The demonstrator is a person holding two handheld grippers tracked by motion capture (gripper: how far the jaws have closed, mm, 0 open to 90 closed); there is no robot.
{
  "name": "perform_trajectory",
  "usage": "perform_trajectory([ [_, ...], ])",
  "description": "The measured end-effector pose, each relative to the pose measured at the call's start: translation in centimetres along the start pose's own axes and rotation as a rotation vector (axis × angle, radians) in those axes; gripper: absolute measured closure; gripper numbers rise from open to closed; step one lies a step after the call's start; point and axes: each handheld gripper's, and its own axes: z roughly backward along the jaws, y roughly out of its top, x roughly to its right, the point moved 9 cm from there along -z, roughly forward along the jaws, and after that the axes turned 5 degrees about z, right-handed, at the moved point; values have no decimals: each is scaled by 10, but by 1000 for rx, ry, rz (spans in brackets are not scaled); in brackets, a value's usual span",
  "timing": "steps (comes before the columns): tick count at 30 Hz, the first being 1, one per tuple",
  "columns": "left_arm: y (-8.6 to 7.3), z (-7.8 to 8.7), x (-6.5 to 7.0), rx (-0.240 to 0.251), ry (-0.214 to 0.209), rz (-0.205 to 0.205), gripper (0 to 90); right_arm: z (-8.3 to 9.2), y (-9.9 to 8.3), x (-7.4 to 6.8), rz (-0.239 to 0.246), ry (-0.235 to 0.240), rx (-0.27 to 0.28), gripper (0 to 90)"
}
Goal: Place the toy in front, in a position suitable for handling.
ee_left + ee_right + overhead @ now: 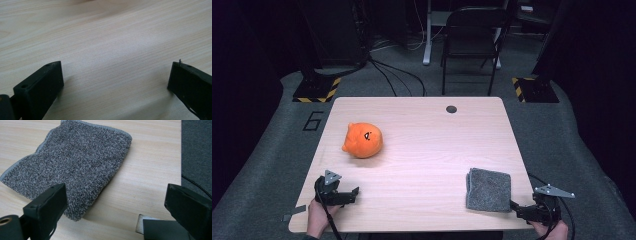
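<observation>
The folded grey terry cloth [488, 189] lies at the lower right of the high view, near the table's [422, 150] front-right corner, with the right gripper [113, 205] just beside it, jaws apart and empty. Closing there, it could catch one layer only, so the fold would fall open. The left gripper [115, 77] gapes empty over bare wood, well apart from the orange round plush toy [363, 140] at upper left

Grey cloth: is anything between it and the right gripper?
Nothing visible. The right gripper has its jaws wide open just short of the cloth, whose near corner lies beside one jaw with only bare table between the jaws. The orange plush sits far off on the table's other side.
</observation>
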Motion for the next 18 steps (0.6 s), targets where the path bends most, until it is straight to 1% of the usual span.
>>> perform_trajectory([
  [1, 0, 0, 0, 0, 0, 0, 0, 0, 0, 1, 12, 1, 4, 39],
  [2, 0, 0, 0, 0, 0, 0, 0, 0, 0, 0, 7, 1, 0, 41],
  [4, 0, 0, 0, 0, 0, 0, 0, 0, 0, -1, 14, 1, 0, 43],
  [5, 0, 0, 0, 0, 0, 0, 0, 1, 1, -1, 27, 2, 1, 44],
  [7, 0, 0, 0, 1, 0, 0, 0, 1, 1, -3, 18, 2, 1, 46],
  [9, 0, 0, 0, 1, 0, 0, 0, 1, 2, -3, 32, -2, 3, 49],
  [12, 0, 0, 0, 0, 0, -1, 0, 1, 2, -5, 27, 14, 5, 52],
  [15, 0, 0, 0, 4, 0, -1, 0, 0, 3, -6, 28, 13, 1, 54],
  [16, 0, 0, 0, 3, 3, -1, 0, 0, 5, -8, 40, 19, 4, 54],
  [18, 0, 0, 0, 2, 2, -2, 0, 0, 7, -10, 44, 25, 8, 56],
])
